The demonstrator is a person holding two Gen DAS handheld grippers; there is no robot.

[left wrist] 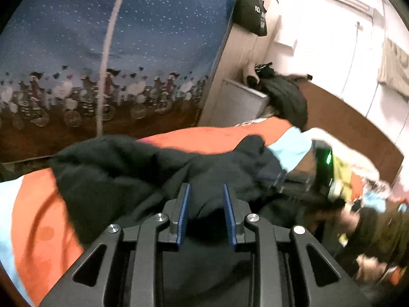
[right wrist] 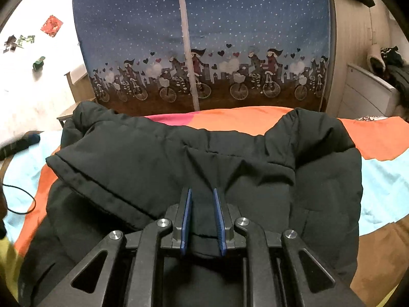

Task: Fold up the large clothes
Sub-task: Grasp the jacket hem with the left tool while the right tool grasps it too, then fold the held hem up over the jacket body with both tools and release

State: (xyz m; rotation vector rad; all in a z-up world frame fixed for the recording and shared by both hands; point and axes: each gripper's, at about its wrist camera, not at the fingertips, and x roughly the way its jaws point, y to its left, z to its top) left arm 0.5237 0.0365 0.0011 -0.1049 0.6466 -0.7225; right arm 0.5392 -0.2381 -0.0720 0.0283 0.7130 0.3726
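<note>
A large black padded jacket (right wrist: pixel 204 168) lies on a bed with an orange and light blue cover (right wrist: pixel 230 117). In the right wrist view it spreads wide, with a folded edge at the left. My right gripper (right wrist: pixel 202 192) holds a fold of the jacket between its blue pads. In the left wrist view the jacket (left wrist: pixel 127 176) is bunched and blurred. My left gripper (left wrist: pixel 206 188) has a thick bunch of jacket fabric between its pads. The other gripper (left wrist: pixel 324 171), with a green light, shows blurred at the right.
A blue curtain with bicycle figures (right wrist: pixel 204 51) hangs behind the bed. A white drawer unit (right wrist: pixel 368 92) with dark clothes stands at the right. A black cable (right wrist: pixel 23 199) lies on the cover at the left. A wooden headboard (left wrist: pixel 358 122) and black bag (left wrist: pixel 251 12) show.
</note>
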